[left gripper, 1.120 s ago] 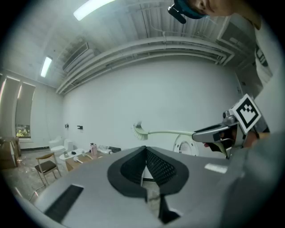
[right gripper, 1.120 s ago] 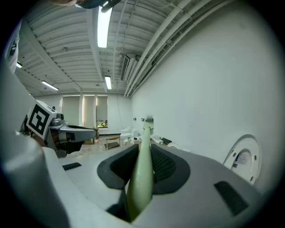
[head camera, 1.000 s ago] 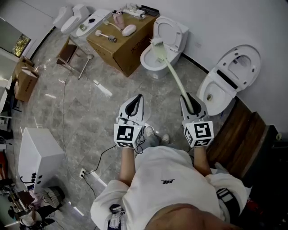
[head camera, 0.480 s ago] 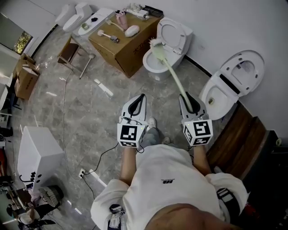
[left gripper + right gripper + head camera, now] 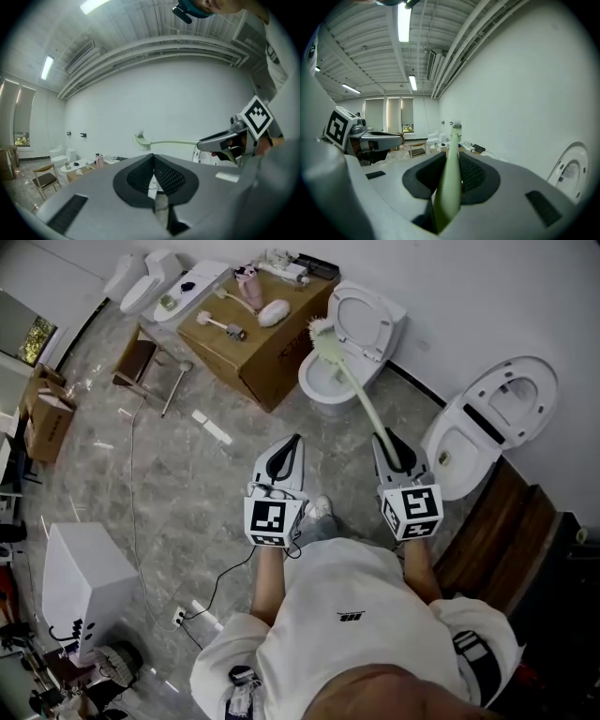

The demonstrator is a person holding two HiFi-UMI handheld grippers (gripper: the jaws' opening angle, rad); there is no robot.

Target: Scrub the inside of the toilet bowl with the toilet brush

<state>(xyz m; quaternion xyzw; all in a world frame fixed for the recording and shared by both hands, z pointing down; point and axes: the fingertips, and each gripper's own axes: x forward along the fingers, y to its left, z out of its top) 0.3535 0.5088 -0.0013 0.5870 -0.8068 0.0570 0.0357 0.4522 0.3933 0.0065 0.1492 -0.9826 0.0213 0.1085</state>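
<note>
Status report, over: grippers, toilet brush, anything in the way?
Left gripper shut, empty. Right gripper shut on toilet brush handle. Brush head in the air, not in the toilet bowl. Nothing seen blocking.

Bare floor (image 5: 216, 484) is lying open between the person and the toilet (image 5: 315, 388), and the toilet brush (image 5: 358, 393) in the right hand-held gripper (image 5: 387, 440) is spanning it freely. A cardboard box (image 5: 277, 348) is crowding the bowl's left side, the raised lid (image 5: 370, 311) is closing its back, and a second toilet (image 5: 459, 446) is standing to the right.
</note>
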